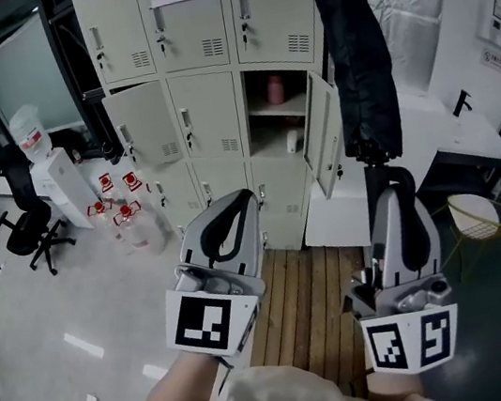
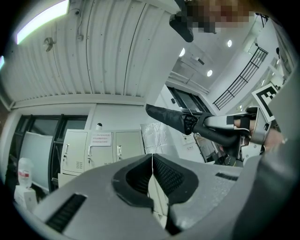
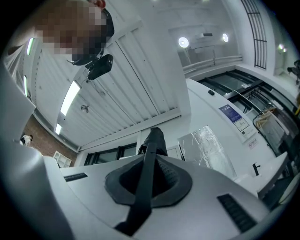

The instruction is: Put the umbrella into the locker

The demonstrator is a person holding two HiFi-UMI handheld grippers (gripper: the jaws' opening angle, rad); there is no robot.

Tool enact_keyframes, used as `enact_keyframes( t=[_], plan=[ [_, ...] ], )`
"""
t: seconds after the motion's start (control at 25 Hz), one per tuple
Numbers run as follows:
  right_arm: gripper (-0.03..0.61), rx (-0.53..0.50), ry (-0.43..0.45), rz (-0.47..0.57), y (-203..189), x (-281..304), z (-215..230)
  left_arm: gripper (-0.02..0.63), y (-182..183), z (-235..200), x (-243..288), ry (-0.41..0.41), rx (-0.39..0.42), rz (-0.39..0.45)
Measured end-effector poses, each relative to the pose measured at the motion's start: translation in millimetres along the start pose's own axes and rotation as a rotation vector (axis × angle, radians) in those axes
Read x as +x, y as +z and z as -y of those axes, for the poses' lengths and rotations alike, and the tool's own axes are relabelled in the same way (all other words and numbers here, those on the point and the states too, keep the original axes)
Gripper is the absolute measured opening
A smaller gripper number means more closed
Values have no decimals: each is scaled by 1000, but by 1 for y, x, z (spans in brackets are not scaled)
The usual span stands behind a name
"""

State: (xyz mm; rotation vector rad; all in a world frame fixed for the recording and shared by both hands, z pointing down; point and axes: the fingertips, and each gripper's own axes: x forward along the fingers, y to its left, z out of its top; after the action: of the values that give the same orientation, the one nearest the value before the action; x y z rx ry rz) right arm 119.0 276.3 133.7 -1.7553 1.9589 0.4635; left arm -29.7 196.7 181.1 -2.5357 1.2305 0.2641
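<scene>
The locker [image 1: 205, 98] stands ahead of me, one door open. My umbrella [image 1: 356, 63] stands upright just right of that opening, pinched at its lower end by my right claw [image 1: 390, 183]. My left claw [image 1: 236, 209], pressed together and empty, hangs below the opening.

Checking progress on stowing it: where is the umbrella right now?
Head view, right side: the umbrella stands upright, held in the right gripper, just right of the open locker door.

Matt black cloth umbrella [image 1: 354, 53], smooth painted metal lockers [image 1: 203, 117], slatted wood platform [image 1: 309, 294], glossy grey floor [image 1: 86, 298]
</scene>
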Motion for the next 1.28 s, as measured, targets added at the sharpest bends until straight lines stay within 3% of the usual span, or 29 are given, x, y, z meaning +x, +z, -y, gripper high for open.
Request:
enact_keyframes(
  t=[0.28,0.6,1.28],
  plan=[
    [14,19,31,-65,-11,-7,17,11,-17,15,5,49,18,-61],
    [14,54,75,-140,-47,-1,26,11,-43,22,18,45,5,-105],
    [14,114,61,-363,-187,61,40,11,-149,-21,78,35,-50,-207]
  ],
)
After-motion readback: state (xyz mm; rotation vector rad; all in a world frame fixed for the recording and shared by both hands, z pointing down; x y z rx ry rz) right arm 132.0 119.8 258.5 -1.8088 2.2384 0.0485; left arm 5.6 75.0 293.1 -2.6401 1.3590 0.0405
